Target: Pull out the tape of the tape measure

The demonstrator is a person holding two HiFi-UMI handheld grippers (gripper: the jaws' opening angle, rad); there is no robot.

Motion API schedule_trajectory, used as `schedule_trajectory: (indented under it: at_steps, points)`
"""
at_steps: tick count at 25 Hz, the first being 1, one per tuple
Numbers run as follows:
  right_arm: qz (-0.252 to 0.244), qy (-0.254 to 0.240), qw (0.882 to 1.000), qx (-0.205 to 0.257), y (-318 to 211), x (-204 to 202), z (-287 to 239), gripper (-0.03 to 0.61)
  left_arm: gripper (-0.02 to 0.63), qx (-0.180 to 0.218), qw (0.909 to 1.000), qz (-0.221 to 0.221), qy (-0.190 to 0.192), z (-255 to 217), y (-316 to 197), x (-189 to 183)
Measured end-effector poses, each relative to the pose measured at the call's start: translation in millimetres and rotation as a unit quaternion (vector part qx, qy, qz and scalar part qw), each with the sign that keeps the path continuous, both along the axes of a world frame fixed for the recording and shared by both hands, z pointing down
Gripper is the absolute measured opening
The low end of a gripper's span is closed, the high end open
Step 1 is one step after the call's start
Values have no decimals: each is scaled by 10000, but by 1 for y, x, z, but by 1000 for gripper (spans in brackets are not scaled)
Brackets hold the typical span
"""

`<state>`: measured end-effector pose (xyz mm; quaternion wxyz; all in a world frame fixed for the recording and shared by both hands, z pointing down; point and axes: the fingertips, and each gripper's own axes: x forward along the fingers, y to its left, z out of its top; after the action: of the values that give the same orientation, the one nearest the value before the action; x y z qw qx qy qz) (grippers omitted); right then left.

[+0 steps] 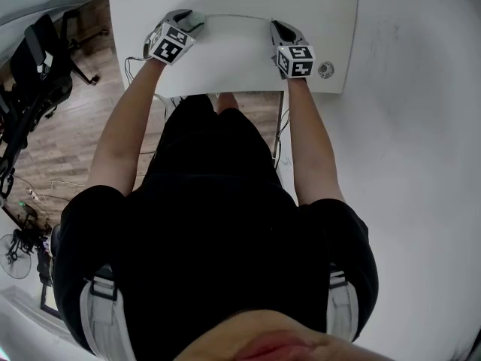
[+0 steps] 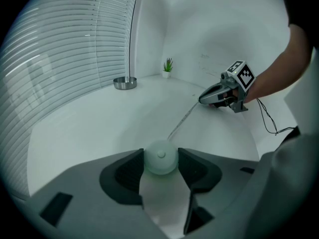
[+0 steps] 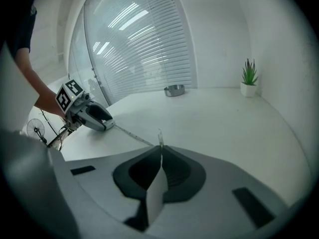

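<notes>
- head view: a white table (image 1: pixel 225 66) fills the top of the frame. the left gripper (image 1: pixel 193 22) sits at upper left and the right gripper (image 1: pixel 279 30) at upper centre, well apart, with a thin tape (image 1: pixel 237 16) stretched between them.
- left gripper view: at lower centre the left gripper (image 2: pixel 160 152) has its jaws clamped on the round pale tape measure (image 2: pixel 160 161). the tape (image 2: pixel 182 121) runs over the table toward the upper right, to the tip of the right gripper (image 2: pixel 205 98). a small plant (image 2: pixel 168 67) and a round metal base (image 2: pixel 124 82) stand further up the frame.
- right gripper view: at lower centre the right gripper (image 3: pixel 160 151) has its jaws pressed together, pinching the tape's end. the tape (image 3: pixel 132 135) leads left to the left gripper (image 3: pixel 107 123).
</notes>
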<state>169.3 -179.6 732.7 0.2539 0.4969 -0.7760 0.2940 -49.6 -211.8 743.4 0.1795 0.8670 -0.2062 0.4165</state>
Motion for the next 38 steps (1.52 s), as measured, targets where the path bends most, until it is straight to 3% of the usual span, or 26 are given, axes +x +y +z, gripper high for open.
schedule_trajectory:
  at_steps: [11, 21, 30, 38]
  points:
    - [-44, 115, 9999, -16, -1, 11, 1, 34, 231, 86, 9999, 62, -28, -2, -3, 3]
    - [-81, 43, 9999, 84, 2, 11, -11, 48, 339, 235, 9997, -39, 40, -10, -8, -6]
    - [-115, -93, 9994, 305, 11, 12, -40, 52, 347, 402, 9989, -221, 122, -40, 0, -10]
    - [-182, -259, 9976, 622, 18, 12, -78, 54, 339, 782, 9930, -578, 667, -97, 8, 4]
